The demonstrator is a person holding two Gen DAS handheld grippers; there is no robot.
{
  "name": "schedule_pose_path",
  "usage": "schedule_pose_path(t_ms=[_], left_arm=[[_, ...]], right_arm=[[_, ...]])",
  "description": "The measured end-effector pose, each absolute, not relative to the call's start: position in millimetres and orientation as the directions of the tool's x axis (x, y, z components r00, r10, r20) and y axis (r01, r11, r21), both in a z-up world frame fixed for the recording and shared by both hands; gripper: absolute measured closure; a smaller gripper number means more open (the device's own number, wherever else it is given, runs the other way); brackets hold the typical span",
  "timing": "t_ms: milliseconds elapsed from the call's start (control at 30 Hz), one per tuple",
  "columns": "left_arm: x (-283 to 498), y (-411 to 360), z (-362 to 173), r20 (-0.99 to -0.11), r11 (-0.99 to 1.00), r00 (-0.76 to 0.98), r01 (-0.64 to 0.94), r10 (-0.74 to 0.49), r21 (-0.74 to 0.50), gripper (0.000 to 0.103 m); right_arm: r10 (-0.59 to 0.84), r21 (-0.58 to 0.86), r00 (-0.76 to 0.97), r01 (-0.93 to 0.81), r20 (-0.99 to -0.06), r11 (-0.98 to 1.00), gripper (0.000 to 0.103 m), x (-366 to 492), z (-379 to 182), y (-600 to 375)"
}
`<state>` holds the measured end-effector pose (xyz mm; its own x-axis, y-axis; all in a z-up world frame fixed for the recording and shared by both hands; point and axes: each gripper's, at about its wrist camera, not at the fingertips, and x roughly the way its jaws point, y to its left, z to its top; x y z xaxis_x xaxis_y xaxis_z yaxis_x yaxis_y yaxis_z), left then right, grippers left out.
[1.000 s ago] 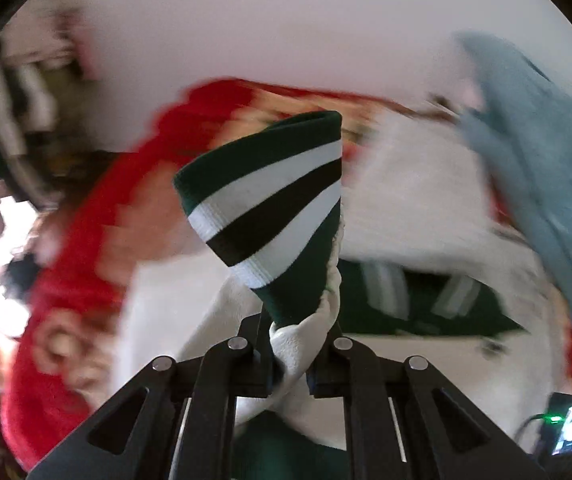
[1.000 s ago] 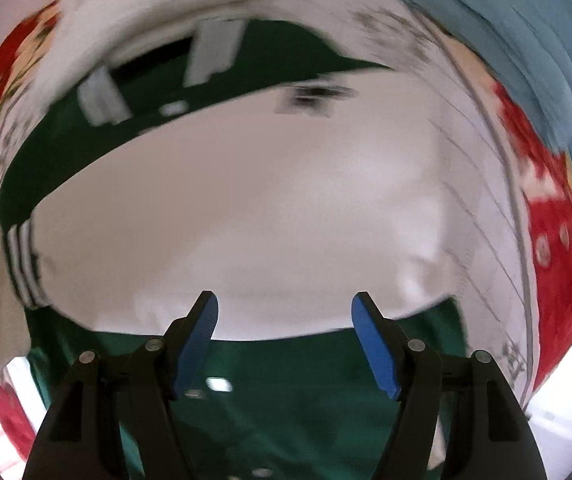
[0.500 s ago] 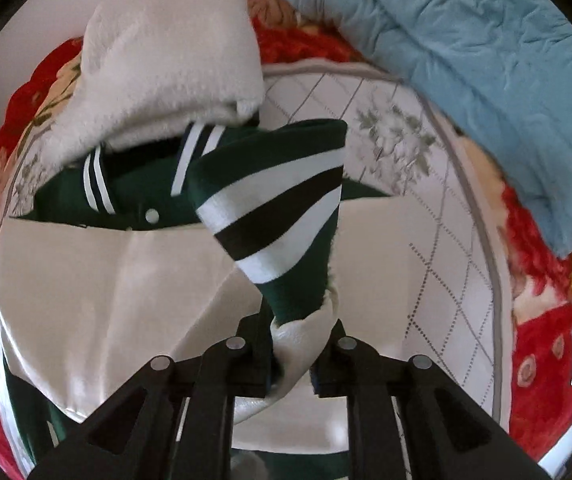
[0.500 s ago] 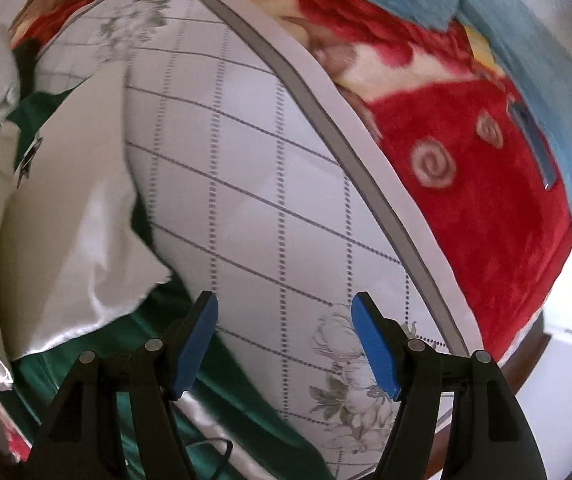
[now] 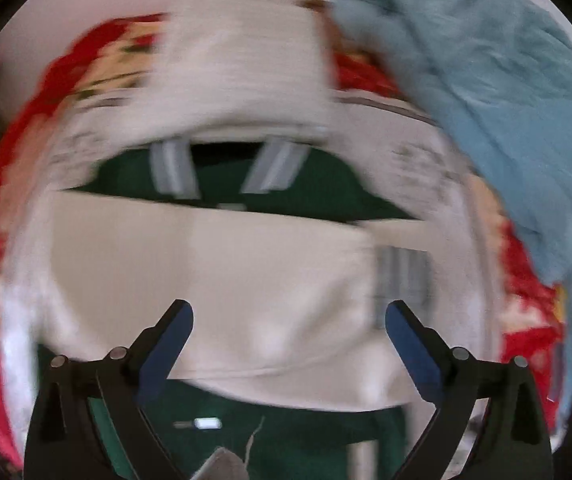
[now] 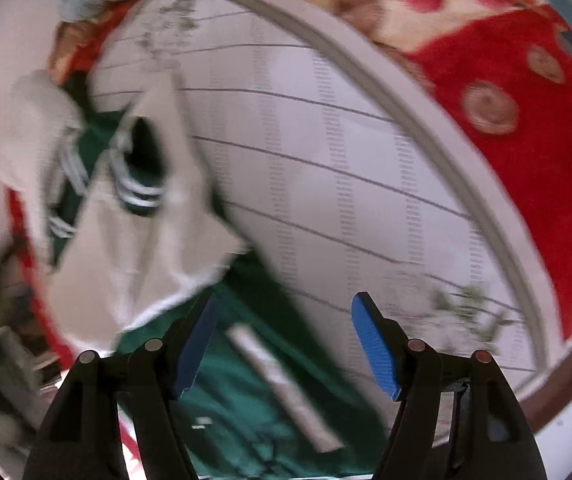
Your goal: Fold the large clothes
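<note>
the jacket (image 5: 222, 280), green body w/ cream sleeves, lies spread on the quilted sheet (image 6: 346, 160) over the bed, collar end toward the far edge where a white fleece piece (image 5: 242, 64) sits just beyond it. left gripper (image 5: 289, 340) has just been opening its jaws, now spread wide, nothing between the pads; in the left wrist view a cream sleeve (image 5: 206, 272) lies folded across the green chest and the striped cuff (image 5: 404, 276) rests at the sleeve's right end, free of the gripper. right gripper (image 6: 284, 344) is part open & empty, hanging over the jacket's green edge nr the sheet's right side

progress, my read: sleeve fold-in looks done on at least one side, prob both since cream covers most of the torso, but blur makes that unsure. left to do: prob the bottom-to-collar fold, then squaring up. roughly halfway

materials: jacket body looks like soft felted/knit green, sleeves smoother cream w/ slight sheen, cuffs & collar ribbed w/ white stripes, a small snap or tag glints on the green hem nr the left gripper. sheet is thin white w/ grey grid lines, flower print & grey border. red blanket (image 6: 526, 140) under it is plush, floral. light blue towel-like cloth (image 5: 506, 100) heaped at the far right corner, crumpled
</note>
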<state>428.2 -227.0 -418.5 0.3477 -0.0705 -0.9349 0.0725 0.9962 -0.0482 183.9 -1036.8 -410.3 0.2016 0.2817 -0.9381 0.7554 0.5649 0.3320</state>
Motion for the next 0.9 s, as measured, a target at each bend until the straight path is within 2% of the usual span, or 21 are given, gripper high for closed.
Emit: schedule_pose_path(t_ms=[167,267,400,433,467,500,533,567,733,900], left_arm=[[437.1,-123.4,-438.4,-0.891,0.962,0.363,-0.127,0.272,0.242,0.005],[443.7,-64.1,-457.4,-0.883,0.919,0.286,-0.247,0.372,0.307,0.005],[449.0,-10.2,-465.7,-0.867,0.868,0.243,-0.37,0.435,0.331,0.005],[450.9,0.5,-466.5,-0.867,0.858,0.237,-0.396,0.439,0.327,0.005],[452.4,8.3,-467.3,-0.867,0.85,0.23,-0.416,0.442,0.323,0.005],[453.1,13.5,-468.1,-0.868,0.846,0.227,-0.429,0.441,0.318,0.005],[455.5,18.2,-470.0,-0.871,0.844,0.225,-0.437,0.437,0.31,0.005],[459.0,20.4,-472.3,-0.875,0.845,0.221,-0.438,0.431,0.306,0.005],[490.9,21.6,-510.0,-0.905,0.875,0.169,-0.374,0.391,0.309,0.005],[518.5,38.4,-558.7,-0.908,0.876,0.106,-0.331,0.405,0.352,0.004]], right_arm=[[0.366,0.467,0.297,0.659,-0.882,0.59,0.032,263.7,-425.1,-983.5],[0.327,0.428,0.277,0.626,-0.904,0.652,0.032,310.2,-446.4,-957.4],[0.326,0.394,0.225,0.601,-0.918,0.695,0.034,369.1,-483.6,-911.9],[0.331,0.375,0.188,0.591,-0.925,0.714,0.047,380.7,-494.8,-899.6],[0.32,0.354,0.168,0.59,-0.933,0.725,0.072,384.7,-502.8,-886.7],[0.3,0.338,0.165,0.587,-0.94,0.736,0.085,386.0,-504.1,-877.2],[0.291,0.336,0.174,0.582,-0.941,0.741,0.094,384.7,-501.4,-869.9],[0.278,0.332,0.183,0.584,-0.943,0.741,0.097,378.2,-496.3,-867.8],[0.217,0.292,0.195,0.64,-0.956,0.71,0.098,342.7,-467.7,-859.5],[0.199,0.197,0.07,0.633,-0.978,0.748,0.095,357.4,-520.6,-817.9]])
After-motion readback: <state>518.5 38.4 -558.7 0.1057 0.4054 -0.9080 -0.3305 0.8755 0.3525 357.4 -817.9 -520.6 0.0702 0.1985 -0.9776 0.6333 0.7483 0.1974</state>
